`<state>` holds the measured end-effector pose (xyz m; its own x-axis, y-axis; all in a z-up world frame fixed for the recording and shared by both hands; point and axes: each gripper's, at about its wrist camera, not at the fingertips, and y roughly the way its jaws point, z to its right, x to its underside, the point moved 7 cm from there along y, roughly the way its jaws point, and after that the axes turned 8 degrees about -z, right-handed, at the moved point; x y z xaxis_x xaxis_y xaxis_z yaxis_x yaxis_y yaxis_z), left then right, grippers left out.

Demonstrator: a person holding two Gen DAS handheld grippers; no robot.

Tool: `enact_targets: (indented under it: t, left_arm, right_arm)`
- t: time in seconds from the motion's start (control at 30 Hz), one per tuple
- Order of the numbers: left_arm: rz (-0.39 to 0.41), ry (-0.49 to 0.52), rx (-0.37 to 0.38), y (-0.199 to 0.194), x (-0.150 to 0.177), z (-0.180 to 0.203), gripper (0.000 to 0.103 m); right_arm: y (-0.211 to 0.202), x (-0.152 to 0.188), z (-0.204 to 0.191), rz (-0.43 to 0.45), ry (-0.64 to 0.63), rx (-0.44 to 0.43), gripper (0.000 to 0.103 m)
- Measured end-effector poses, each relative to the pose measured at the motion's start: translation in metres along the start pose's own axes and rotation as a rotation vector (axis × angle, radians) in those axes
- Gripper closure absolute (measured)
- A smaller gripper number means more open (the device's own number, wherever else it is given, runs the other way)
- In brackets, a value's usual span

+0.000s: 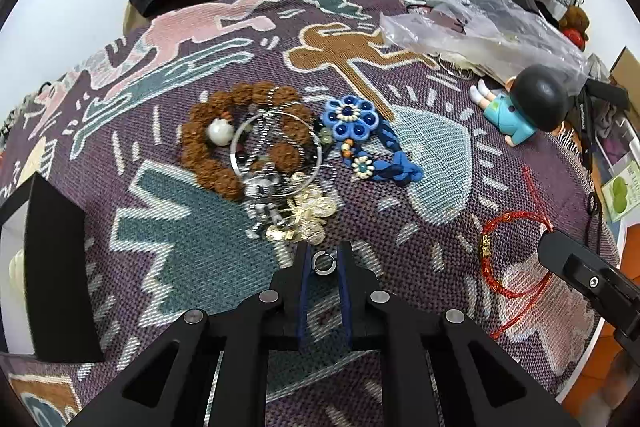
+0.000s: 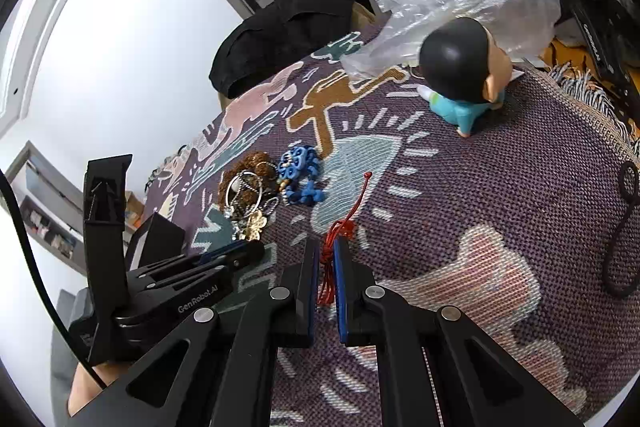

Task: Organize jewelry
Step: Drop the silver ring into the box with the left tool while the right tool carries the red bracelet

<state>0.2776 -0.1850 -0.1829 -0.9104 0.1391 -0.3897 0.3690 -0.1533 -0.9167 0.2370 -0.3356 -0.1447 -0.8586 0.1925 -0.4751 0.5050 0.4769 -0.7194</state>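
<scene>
1. Left wrist view: the left gripper (image 1: pixel 323 259) points steeply down at the patterned cloth (image 1: pixel 440 147). Its jaws stand narrowly apart around a small silver ring (image 1: pixel 322 263), apparently pinching it for lifting. The ring lies just on the near side of the jewelry pile (image 1: pixel 260 155).

2. Right wrist view: the right gripper (image 2: pixel 328 259) is closed on the red cord bracelet (image 2: pixel 340 231), right of the pile, likely to keep it apart.

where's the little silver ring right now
In the left wrist view the small silver ring sits between the left gripper fingertips, just below the gold charms at the pile's near edge.
</scene>
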Motion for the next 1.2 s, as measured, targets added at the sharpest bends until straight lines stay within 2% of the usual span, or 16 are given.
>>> enact_targets:
  t: [0.4,0.73,0.93,1.2]
  left_arm:
    - [0.108,-0.027,0.042,-0.059,0.004,-0.031,0.089]
    - [0.216,-0.082,0.030,-0.114,0.014,-0.084,0.089]
    - [0.244,-0.144,0.011,-0.128,0.022,-0.124,0.089]
    - [0.243,-0.227,0.004,-0.127,0.033,-0.168,0.089]
  right_arm:
    - [-0.004,0.004,-0.027,0.020,-0.048,-0.013,0.095]
    - [-0.013,0.005,-0.054,0.046,-0.095,-0.027,0.095]
    - [-0.015,0.008,-0.067,0.049,-0.123,-0.031,0.095]
    - [-0.011,0.013,-0.075,0.039,-0.139,-0.039,0.095]
